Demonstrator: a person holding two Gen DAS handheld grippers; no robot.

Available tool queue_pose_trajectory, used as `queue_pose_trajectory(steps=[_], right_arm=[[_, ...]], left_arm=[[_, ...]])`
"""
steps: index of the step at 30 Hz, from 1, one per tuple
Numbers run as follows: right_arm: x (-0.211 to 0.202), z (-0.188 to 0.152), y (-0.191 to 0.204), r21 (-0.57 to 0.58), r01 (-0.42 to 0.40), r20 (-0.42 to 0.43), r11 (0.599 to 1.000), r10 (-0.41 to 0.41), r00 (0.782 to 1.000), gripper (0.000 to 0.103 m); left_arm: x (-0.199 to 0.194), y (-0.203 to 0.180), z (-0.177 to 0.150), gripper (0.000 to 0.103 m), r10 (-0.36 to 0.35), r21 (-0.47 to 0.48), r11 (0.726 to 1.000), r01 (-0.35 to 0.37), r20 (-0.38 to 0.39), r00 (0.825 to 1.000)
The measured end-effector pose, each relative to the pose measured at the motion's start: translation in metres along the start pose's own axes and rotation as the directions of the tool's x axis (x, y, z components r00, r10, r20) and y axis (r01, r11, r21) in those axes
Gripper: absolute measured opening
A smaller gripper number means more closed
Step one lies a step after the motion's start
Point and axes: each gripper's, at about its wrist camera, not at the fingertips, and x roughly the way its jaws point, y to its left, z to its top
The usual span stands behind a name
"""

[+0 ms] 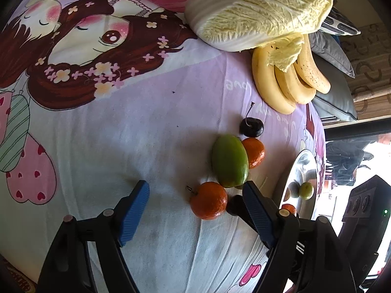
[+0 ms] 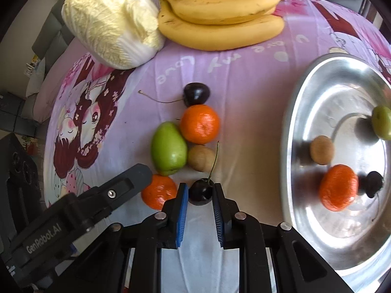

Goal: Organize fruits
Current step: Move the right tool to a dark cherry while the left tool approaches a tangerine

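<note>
Printed bedsheet [image 2: 244, 78] covers soft surface; steel bowl [image 2: 305, 92] at right. Right gripper [image 2: 200, 193] pinches near cherry [image 2: 200, 191], lower center, w/ tangerine [image 2: 158, 194] just beside. Left gripper [image 1: 195, 195] gapes wide, empty. Risk: cherry's small, slick — could squirt out or crush; stem could snag kiwi [image 2: 200, 157].

bedsheet [image 2: 244, 78] | cabbage [image 2: 110, 22], bananas [image 2: 220, 17], loose fruits [image 2: 199, 124], metal tray [image 2: 293, 112]
</note>
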Motion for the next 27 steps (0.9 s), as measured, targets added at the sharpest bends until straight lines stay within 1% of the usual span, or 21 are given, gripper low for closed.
queue_pose_trajectory(steps=[1, 2, 4, 8, 10, 12, 15, 18, 23, 27], right_arm=[[-0.001, 0.000, -0.002, 0.001, 0.004, -0.002, 1.000, -0.003, 1.000, 0.021], [-0.003, -0.001, -0.005, 0.001, 0.008, -0.005, 1.000, -0.008, 1.000, 0.021], [-0.006, -0.002, -0.008, -0.003, 0.014, -0.010, 1.000, -0.014, 1.000, 0.019], [-0.012, -0.003, -0.014, -0.004, 0.031, -0.015, 1.000, -0.031, 0.999, 0.018], [-0.013, -0.003, -0.016, 0.000, 0.032, -0.017, 1.000, -0.032, 0.999, 0.018], [-0.013, -0.003, -0.017, 0.011, 0.019, -0.021, 1.000, -0.019, 1.000, 0.018], [-0.013, -0.003, -0.017, 0.012, 0.017, -0.019, 1.000, -0.017, 1.000, 0.018], [-0.011, -0.002, -0.015, 0.012, 0.015, -0.025, 1.000, -0.015, 1.000, 0.018], [-0.009, -0.001, -0.013, 0.024, 0.015, -0.020, 1.000, -0.015, 1.000, 0.018], [-0.007, 0.000, -0.009, 0.018, 0.022, -0.019, 1.000, -0.022, 1.000, 0.018]], left_arm=[[0.001, -0.001, -0.001, 0.070, -0.002, 0.005, 1.000, 0.002, -0.004, 1.000], [0.003, -0.004, -0.001, 0.069, -0.002, 0.010, 1.000, 0.003, -0.010, 1.000], [0.010, -0.009, -0.003, 0.068, 0.007, 0.021, 1.000, -0.007, -0.015, 1.000], [0.014, -0.016, -0.004, 0.066, 0.009, 0.044, 0.999, -0.009, -0.018, 1.000], [0.017, -0.020, -0.004, 0.056, 0.014, 0.058, 0.998, -0.013, -0.024, 1.000], [0.021, -0.022, -0.005, 0.052, 0.014, 0.068, 0.998, -0.012, -0.036, 0.999], [0.027, -0.026, -0.005, 0.036, 0.019, 0.094, 0.995, -0.015, -0.044, 0.999], [0.027, -0.028, -0.007, 0.035, 0.026, 0.112, 0.993, -0.022, -0.036, 0.999], [0.024, -0.023, -0.005, 0.034, 0.011, 0.077, 0.997, -0.010, -0.017, 1.000], [0.018, -0.020, -0.004, 0.034, 0.030, 0.074, 0.997, -0.031, 0.014, 0.999]])
